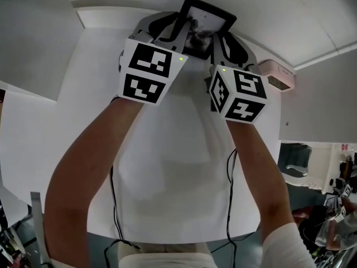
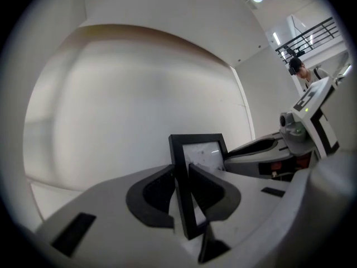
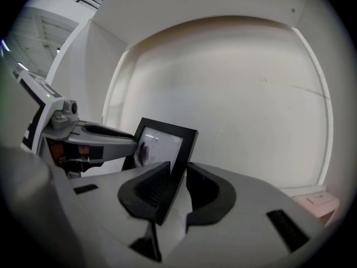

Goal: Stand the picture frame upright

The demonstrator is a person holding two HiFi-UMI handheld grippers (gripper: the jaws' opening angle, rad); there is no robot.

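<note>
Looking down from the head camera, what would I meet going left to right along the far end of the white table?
the left gripper → picture frame → right gripper → pale pink box

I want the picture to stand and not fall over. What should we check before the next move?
1. Grip of left gripper on the picture frame side edge: ok.
2. Grip of right gripper on the opposite side edge: ok.
3. Picture side facing the person: ok.
4. Bottom edge resting on the table: cannot tell.
5. Back stand folded out: cannot tell, it is hidden.
6. Pink box apart from the frame: ok.
</note>
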